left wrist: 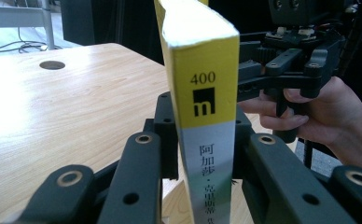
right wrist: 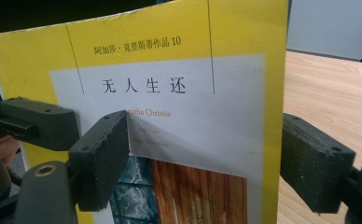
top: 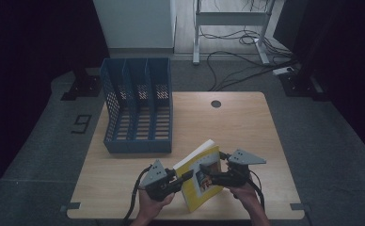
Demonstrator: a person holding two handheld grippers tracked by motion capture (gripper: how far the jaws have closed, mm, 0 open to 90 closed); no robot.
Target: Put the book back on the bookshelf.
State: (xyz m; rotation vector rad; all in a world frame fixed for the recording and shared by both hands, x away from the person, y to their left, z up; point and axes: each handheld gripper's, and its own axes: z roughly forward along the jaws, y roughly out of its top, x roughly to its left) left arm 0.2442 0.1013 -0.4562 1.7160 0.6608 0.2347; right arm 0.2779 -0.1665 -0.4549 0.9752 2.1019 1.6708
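The left gripper (left wrist: 207,154) has its two black jaws pressed flat against either side of a yellow book (left wrist: 202,84), clamped on the spine end, and its own view looks straight at that spine, with a number, a small black logo and a column of Chinese characters on a grey band. The right gripper (right wrist: 202,163) stands with its jaws spread wide across the book's front cover, one pad in front of the cover's white panel, the other off past the cover's edge, neither pressing; its view reads the printed title lines and a dark illustration low on the cover (right wrist: 179,93). From above, the book (top: 200,176) is upright and tilted, fanned slightly at its top, held over the near middle of the wooden table (top: 246,127) between the two hands, the left gripper (top: 183,179) at its left and the right gripper (top: 209,178) at its right. Only that high view takes in the blue file rack (top: 138,106) with three slots on the far left of the table, and the cables on the floor beyond.
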